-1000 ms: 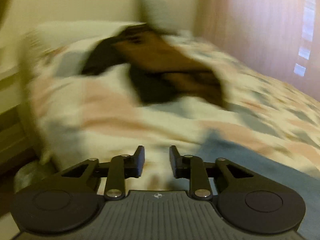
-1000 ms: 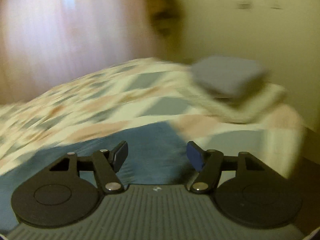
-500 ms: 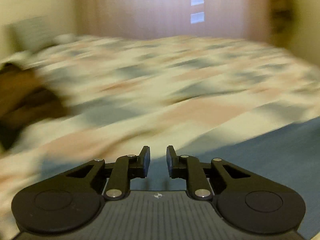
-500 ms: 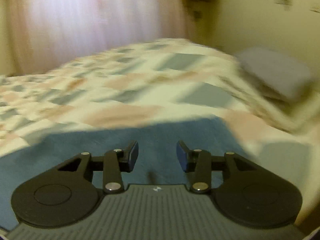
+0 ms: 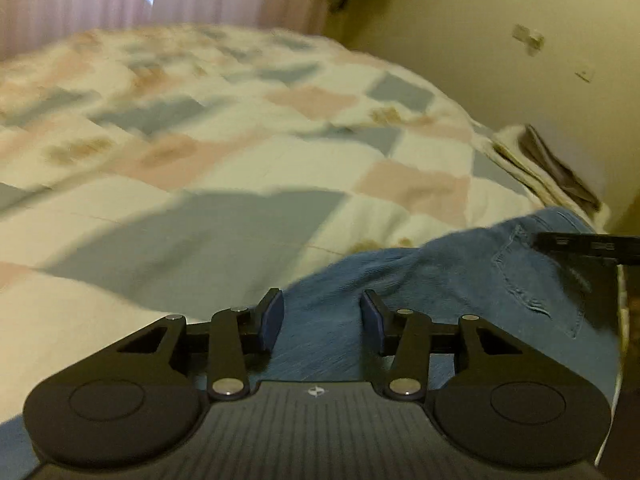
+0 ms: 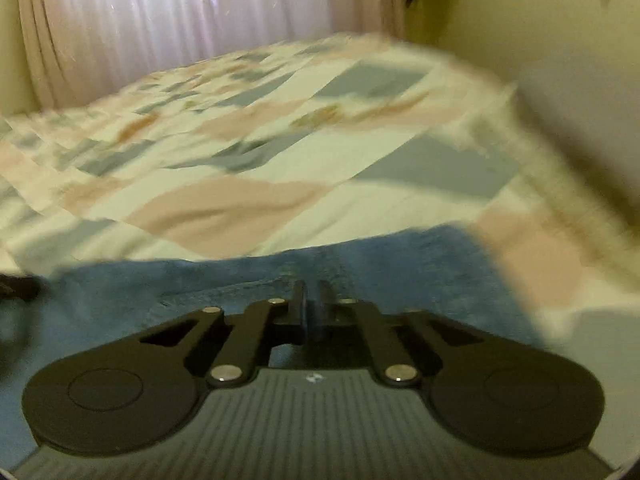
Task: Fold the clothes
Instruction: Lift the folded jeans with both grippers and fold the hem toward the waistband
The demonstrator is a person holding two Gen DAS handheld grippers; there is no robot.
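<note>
Blue denim jeans flat on patchwork quilt, near edge | left gripper jaws just opening, apart above denim, gripping nothing | right gripper jaws just closing, nearly together; fabric between them: cannot tell

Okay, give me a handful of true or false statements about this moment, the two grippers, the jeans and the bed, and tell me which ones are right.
1. The blue jeans lie on a patchwork quilt. True.
2. The left gripper has its jaws pressed tight together. False: they stand apart over the denim; they have just been opening, with nothing pinched between them.
3. The right gripper has its jaws nearly together. True: they have just been closing, low at the denim; whether cloth is caught cannot be told.
4. The jeans are red. False: they are blue denim.
5. A curtain hangs behind the bed. True.
</note>
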